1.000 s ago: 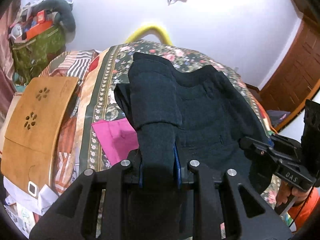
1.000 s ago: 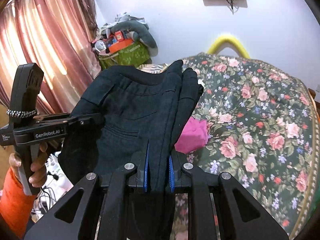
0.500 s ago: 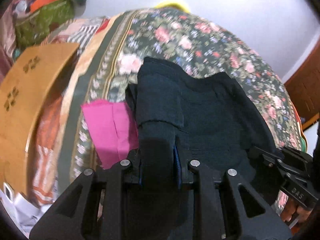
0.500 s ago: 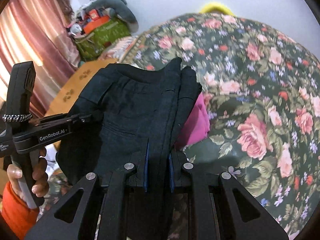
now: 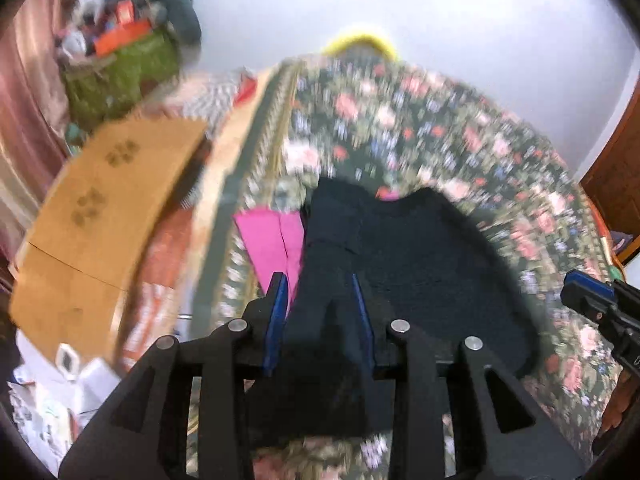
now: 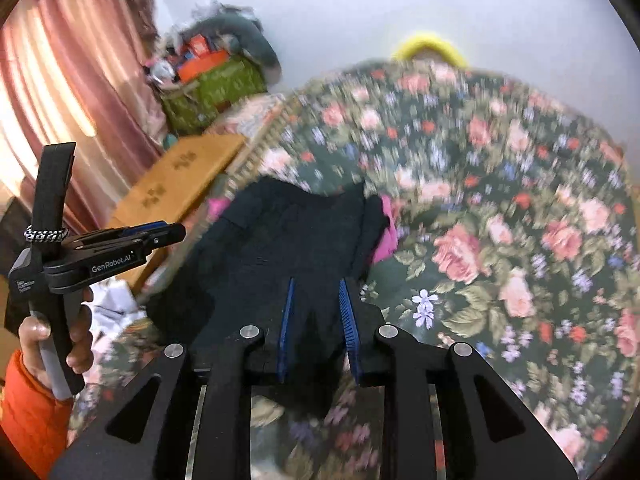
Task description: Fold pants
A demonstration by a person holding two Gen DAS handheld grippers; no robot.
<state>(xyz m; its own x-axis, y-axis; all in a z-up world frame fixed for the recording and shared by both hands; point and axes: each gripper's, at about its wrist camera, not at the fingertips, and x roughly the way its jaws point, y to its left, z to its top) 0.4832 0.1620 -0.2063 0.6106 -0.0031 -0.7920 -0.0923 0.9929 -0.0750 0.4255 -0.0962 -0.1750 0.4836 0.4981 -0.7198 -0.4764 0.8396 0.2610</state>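
Observation:
The black pants (image 5: 420, 260) lie folded on the flowered bedspread (image 5: 400, 132), blurred by motion. My left gripper (image 5: 316, 280) straddles their near left edge. Its jaws are opening, and a strip of pink shows between the left pad and the cloth. In the right wrist view the pants (image 6: 288, 232) spread ahead. My right gripper (image 6: 317, 282) stands over their near right edge, jaws opening, with the cloth lying loose between the blue pads. The left gripper (image 6: 160, 236) shows at the left, held by a hand (image 6: 52, 340) in an orange sleeve.
A pink cloth (image 5: 272, 240) lies under the pants' far side. A wooden board (image 5: 100, 208) rests left of the bed, papers below it. A green bag (image 5: 120, 76) of clutter stands by the wall, a curtain (image 6: 60, 80) on the left, a wooden door (image 5: 616, 184) on the right.
Both grippers came down with the pants, which now lie lower and flatter on the bed. Both pairs of jaws have widened and no longer pinch the cloth.

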